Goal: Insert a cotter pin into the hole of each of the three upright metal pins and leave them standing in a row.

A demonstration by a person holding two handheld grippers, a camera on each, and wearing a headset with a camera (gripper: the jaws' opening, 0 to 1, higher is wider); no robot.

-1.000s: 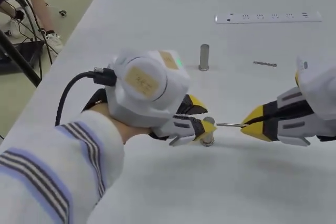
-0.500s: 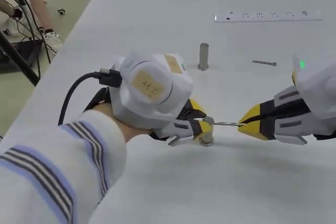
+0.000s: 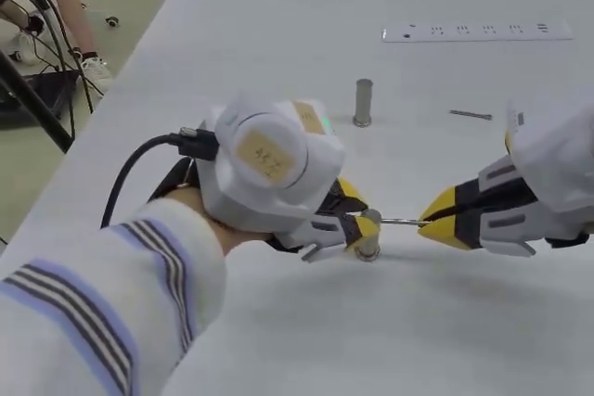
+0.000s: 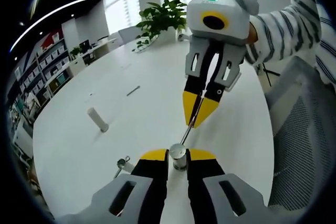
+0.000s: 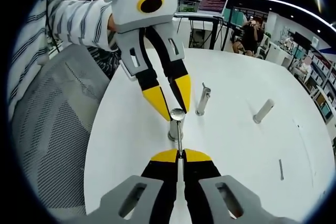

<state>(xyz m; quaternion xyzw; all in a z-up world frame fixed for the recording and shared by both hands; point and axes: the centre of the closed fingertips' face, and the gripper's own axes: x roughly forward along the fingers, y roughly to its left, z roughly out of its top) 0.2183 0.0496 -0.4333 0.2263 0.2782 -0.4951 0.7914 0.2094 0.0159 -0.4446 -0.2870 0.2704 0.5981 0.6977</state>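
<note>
Toward the near edge of the worktop [image 3: 278, 25], left of its middle, the left gripper [image 3: 357, 225] is clamped on a metal pin [image 3: 369, 246], one jaw on either side of the barrel, high up; the pin stands upright on its flared foot. It is probably solid steel, stiff and heavy for its size, yet smooth and round, so it may twist or slip in the pads; a firm hold on the barrel that leaves the cross-hole free seems best. It looks like a short, dull-grey cylinder with a flat top.

Just to its right the cotter pin [image 3: 401, 221] lies level, its tip at the top of the metal pin; whether it has entered the hole cannot be told. It is likely light, thin wire that would bend or skew if pushed off-axis, so it wants gripping at its tail and feeding straight; it shows as a fine bright sliver. Right again, the right gripper [image 3: 429, 222] is pinched closed on that tail.

Nearer the far edge a second metal pin [image 3: 363, 102] stands bare; to its right a spare cotter pin [image 3: 471, 115] lies flat. In the right gripper view a third metal pin [image 5: 202, 99] carries what looks like a cotter pin at its top.
</note>
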